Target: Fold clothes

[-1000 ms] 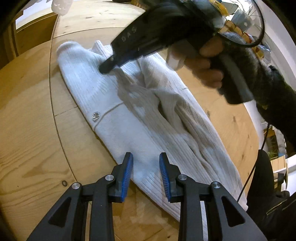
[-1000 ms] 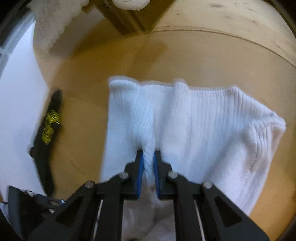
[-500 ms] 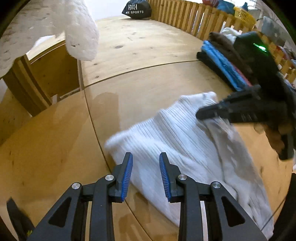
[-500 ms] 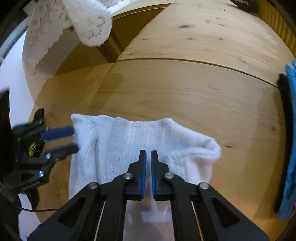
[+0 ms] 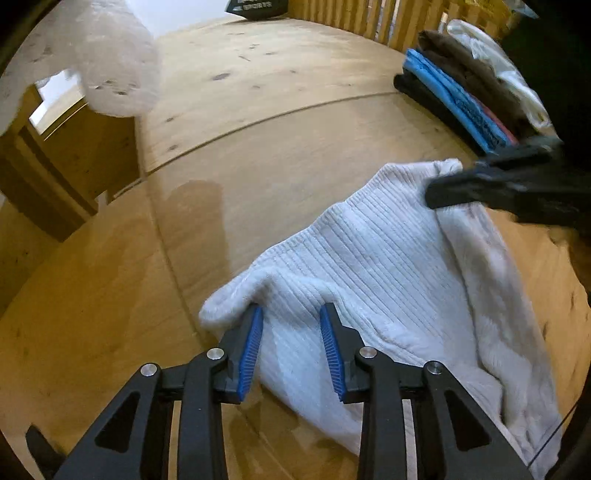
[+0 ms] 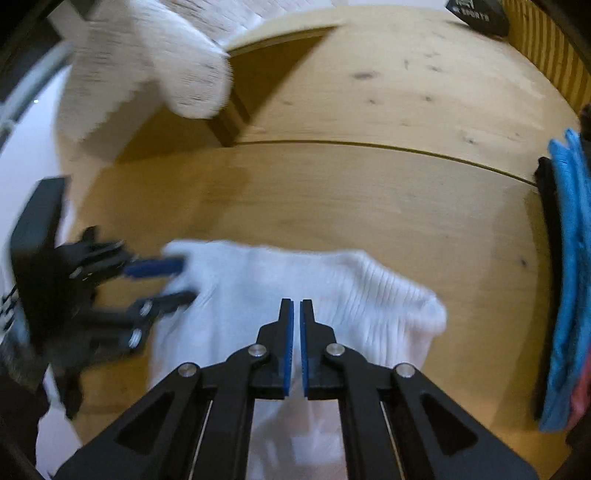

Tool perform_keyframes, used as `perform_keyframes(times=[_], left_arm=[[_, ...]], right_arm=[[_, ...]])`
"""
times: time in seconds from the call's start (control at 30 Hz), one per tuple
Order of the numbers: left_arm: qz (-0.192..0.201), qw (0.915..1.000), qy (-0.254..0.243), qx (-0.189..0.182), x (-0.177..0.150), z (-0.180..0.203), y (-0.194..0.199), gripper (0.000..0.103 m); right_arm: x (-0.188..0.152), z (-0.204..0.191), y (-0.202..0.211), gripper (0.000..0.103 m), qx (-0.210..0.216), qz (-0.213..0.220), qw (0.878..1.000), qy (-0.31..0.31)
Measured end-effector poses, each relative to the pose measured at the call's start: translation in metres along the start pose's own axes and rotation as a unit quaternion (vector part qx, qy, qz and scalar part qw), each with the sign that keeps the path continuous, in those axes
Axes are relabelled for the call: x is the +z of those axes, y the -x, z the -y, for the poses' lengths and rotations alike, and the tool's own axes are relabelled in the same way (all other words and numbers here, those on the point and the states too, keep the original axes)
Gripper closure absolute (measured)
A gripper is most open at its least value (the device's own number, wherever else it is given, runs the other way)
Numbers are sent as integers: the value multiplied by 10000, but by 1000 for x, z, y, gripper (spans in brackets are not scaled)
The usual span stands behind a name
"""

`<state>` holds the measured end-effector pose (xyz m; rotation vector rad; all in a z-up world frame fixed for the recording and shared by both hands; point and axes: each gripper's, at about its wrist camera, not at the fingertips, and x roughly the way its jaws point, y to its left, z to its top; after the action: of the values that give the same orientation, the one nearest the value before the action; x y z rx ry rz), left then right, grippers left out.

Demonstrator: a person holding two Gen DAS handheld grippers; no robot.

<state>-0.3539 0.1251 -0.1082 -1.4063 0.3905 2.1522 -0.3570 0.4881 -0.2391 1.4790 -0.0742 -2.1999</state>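
A white ribbed sweater [image 5: 373,258] lies folded on the wooden table [image 5: 258,158]. My left gripper [image 5: 291,315] is open, and its blue pads straddle the sweater's near-left corner, which bulges up between them. In the right wrist view the sweater [image 6: 354,288] is spread below my right gripper [image 6: 296,306], whose pads are shut with only a thin slit and no cloth seen between them. The same view shows the left gripper [image 6: 166,282] blurred at the sweater's left corner. In the left wrist view the right gripper [image 5: 436,195] hovers over the sweater's far corner.
A stack of folded clothes [image 5: 458,103], blue, black and brown, lies at the table's right edge, also seen as the stack [image 6: 565,258]. A white lace cloth [image 5: 110,66] hangs at the upper left. A black bag [image 5: 255,5] and a wooden slat fence [image 5: 351,18] stand at the back.
The right gripper let go of the sweater fold it pinched a second ago and lifted back. The left gripper swung round and closed in on the sweater's corner.
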Motion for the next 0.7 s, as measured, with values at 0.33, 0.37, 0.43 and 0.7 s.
perform_keyframes(times=[0.33, 0.37, 0.43, 0.7], left_arm=[[-238, 9922, -690, -1015, -70, 89, 34, 72], [-310, 9913, -764, -1026, -75, 98, 30, 72], [-406, 9908, -737, -1056, -78, 106, 19, 72], [-340, 9870, -289, -1542, -82, 100, 34, 71]], right_arm=[[-78, -36, -3, 99, 465, -454, 9974, 303], [-78, -39, -4, 99, 480, -436, 9974, 318], [-79, -44, -5, 99, 510, -400, 9973, 346], [-88, -69, -12, 99, 742, -387, 9954, 469]])
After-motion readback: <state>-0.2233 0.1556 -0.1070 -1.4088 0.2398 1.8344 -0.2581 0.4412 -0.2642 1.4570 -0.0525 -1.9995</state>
